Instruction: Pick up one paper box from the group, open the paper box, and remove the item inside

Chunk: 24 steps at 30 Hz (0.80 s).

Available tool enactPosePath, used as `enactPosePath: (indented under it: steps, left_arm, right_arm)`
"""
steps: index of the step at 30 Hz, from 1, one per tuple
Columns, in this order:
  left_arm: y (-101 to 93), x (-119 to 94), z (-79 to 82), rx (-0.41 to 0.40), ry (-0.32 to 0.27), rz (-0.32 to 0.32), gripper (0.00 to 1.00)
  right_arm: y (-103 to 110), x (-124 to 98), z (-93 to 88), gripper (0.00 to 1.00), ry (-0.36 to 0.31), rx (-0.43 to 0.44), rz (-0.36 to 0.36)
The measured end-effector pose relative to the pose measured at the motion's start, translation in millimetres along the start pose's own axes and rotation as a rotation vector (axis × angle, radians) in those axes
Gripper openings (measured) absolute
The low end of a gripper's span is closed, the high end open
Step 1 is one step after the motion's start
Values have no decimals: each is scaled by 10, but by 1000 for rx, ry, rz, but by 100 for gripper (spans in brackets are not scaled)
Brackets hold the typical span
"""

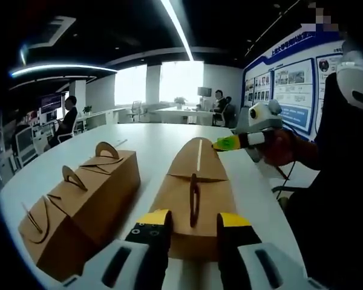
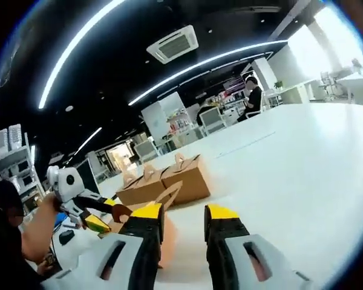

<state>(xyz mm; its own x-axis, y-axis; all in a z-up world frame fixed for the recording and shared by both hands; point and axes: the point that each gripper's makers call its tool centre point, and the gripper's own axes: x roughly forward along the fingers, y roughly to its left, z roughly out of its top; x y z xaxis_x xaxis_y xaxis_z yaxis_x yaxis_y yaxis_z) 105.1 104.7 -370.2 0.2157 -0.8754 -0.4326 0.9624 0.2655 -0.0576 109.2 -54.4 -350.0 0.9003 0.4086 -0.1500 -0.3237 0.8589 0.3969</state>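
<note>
Paper box (image 1: 190,199) between spread left tongs (image 1: 192,222), right tongs (image 2: 184,219) spread, holding nothing

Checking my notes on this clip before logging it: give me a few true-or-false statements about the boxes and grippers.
1. The paper boxes lie on a white table. True.
2. The left gripper has its jaws apart around the near box. True.
3. The boxes are blue plastic. False: brown cardboard.
4. The right gripper is clamped on a box. False: its jaws are open, holding nothing.
5. The box's top handle is torn off. False: it stands intact.
</note>
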Motion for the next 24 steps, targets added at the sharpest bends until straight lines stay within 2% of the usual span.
enactPosePath:
  steps: [2, 7, 15, 24]
  left_arm:
    - [-1, 0, -1, 0, 0, 0, 32]
    - [-1, 0, -1, -2, -3, 0, 32]
    - [-2, -1, -1, -2, -3, 0, 32]
    - [-4, 0, -1, -4, -9, 2, 32]
  right_arm:
    - [2, -4, -4, 27, -1, -15, -3]
    - [19, -22, 146, 27, -47, -173, -31]
    - [218, -5, 408, 26, -118, -375, -6]
    - [468, 120, 425, 20, -145, -467, 53]
